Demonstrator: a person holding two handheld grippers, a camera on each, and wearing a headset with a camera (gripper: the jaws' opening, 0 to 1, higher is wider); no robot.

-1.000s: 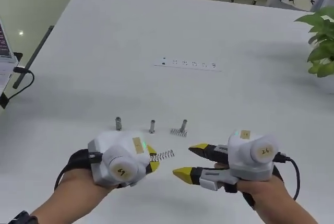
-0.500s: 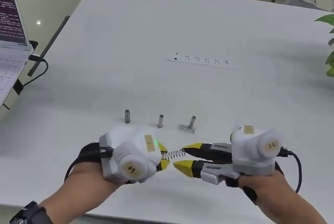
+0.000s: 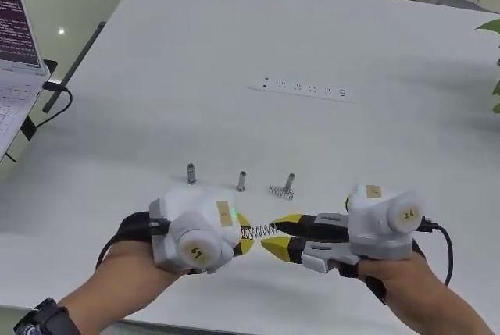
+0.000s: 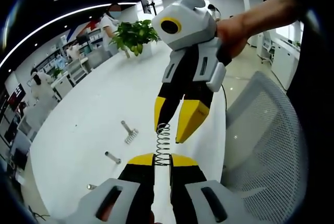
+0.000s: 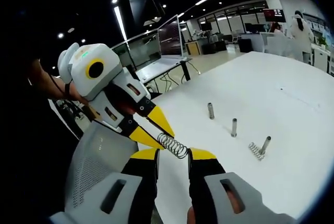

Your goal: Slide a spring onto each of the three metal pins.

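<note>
Three short metal pins stand in a row on the white table: left (image 3: 191, 172), middle (image 3: 241, 181), right (image 3: 289, 183). One spring (image 3: 280, 192) lies against the right pin's foot. My left gripper (image 3: 242, 233) is shut on one end of a second spring (image 3: 258, 231), held level above the table's near side. My right gripper (image 3: 277, 235) faces it, open, its yellow jaws either side of the spring's free end. In the left gripper view the spring (image 4: 163, 143) rises from my left gripper (image 4: 162, 160). In the right gripper view the spring (image 5: 173, 145) sits above my right gripper (image 5: 172, 154).
A white power strip (image 3: 305, 88) lies flat further back on the table. A laptop (image 3: 12, 46) and a black cable (image 3: 58, 105) sit off the left edge. Plant leaves (image 3: 494, 38) reach in at the right. The table's near edge (image 3: 258, 321) runs under my hands.
My right gripper has moved left to the spring, and its open jaws now flank the free end. The left gripper still holds the spring. The head camera shifted a little.
</note>
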